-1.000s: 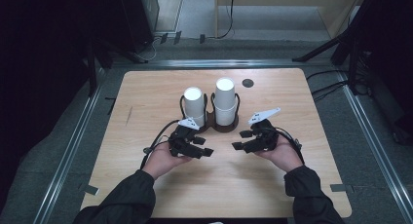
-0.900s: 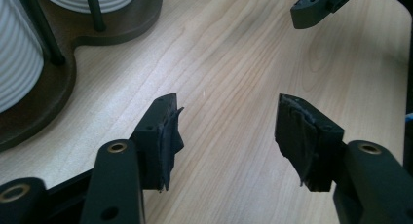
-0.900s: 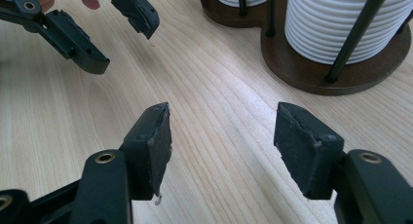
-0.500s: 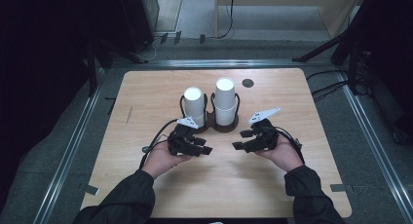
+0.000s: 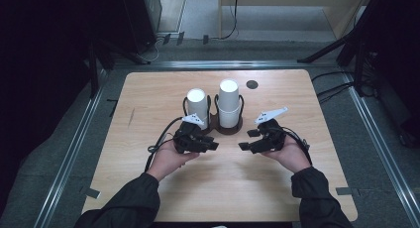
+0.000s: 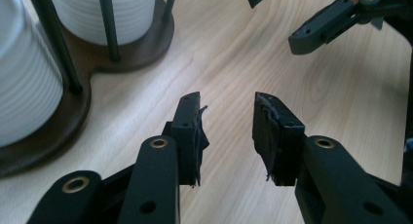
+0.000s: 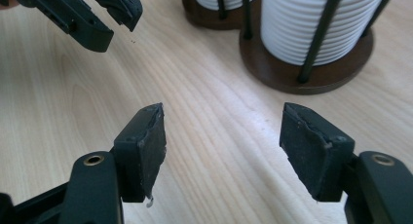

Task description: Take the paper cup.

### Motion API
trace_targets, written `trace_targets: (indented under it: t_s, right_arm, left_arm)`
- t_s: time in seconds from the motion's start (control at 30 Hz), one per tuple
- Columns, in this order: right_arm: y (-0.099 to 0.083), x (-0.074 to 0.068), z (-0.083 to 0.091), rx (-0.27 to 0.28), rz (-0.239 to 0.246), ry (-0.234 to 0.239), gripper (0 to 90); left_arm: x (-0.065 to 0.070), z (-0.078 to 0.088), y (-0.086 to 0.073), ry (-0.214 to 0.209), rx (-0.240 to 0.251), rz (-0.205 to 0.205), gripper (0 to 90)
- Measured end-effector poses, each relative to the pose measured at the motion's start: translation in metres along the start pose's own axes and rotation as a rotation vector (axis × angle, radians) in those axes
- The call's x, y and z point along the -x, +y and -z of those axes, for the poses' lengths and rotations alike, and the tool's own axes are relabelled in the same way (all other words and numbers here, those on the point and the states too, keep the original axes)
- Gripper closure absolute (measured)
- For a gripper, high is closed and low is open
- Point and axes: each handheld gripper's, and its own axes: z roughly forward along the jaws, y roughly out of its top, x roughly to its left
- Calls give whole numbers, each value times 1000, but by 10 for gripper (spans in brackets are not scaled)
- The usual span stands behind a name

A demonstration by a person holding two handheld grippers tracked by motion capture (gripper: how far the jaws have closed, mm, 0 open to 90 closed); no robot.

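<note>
Cup stacks [image 5: 229, 103]: two, upright in one dark twin holder [image 5: 218, 125] at mid-table, just beyond both grippers. Left gripper [image 5: 210, 146] jaws just closing, yet apart on nothing; right gripper [image 5: 246, 140] jaws just opening, wider, empty. Likely readying for a grab at the cups; none touched yet. Two grippers, one table [image 5: 148, 99].

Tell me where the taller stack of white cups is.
In the high view, the taller cup stack stands right of the shorter stack in the dark holder, mid-table.
</note>
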Motion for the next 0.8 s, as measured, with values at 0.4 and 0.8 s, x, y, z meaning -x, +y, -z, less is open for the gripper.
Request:
trace_targets:
  t_s: [0.4, 0.8]
  right_arm:
    - [12, 9, 5, -4, -2, -22, 325]
    - [28, 25, 20, 1, -4, -53, 312]
  left_arm:
    - [1, -5, 13, 20, 9, 5, 600]
    - [3, -12, 26, 31, 27, 12, 615]
